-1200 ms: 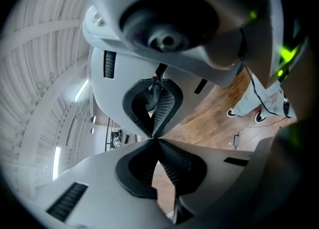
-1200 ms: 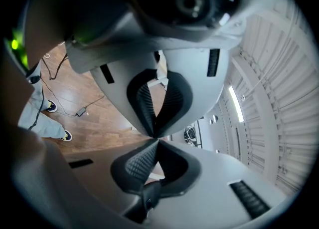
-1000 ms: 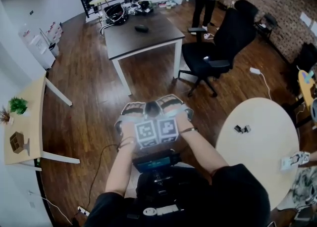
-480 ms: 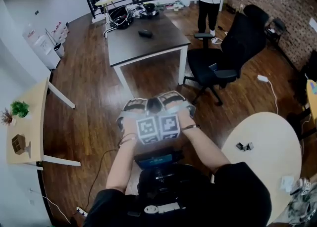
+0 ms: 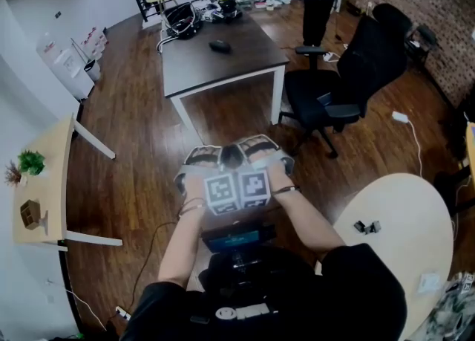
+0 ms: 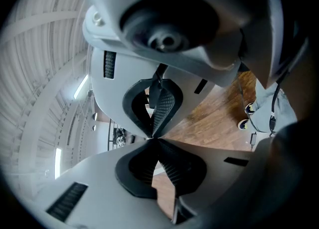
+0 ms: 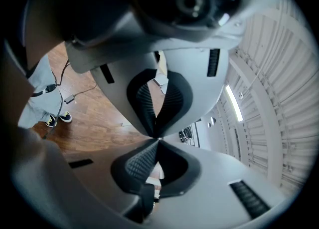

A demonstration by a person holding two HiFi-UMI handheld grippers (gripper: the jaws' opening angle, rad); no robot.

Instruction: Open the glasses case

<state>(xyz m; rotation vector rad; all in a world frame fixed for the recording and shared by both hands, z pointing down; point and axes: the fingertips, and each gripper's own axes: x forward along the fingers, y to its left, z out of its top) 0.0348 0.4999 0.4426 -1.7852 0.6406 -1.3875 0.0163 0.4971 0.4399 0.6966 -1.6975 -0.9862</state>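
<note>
The left gripper (image 5: 203, 158) and the right gripper (image 5: 258, 151) hang side by side above the wooden floor (image 5: 133, 176). The floor directly in front of them is free up to the dark table (image 5: 223, 65). On the right of this path a black office chair (image 5: 338, 87) stands near the table's corner, with only a narrow gap between them. At the lower right a round white table (image 5: 401, 213) closes that side. On the left a light wooden table (image 5: 44, 176) stands well apart, so wide open floor lies there. Bags (image 5: 182, 18) crowd the dark table's far end.
</note>
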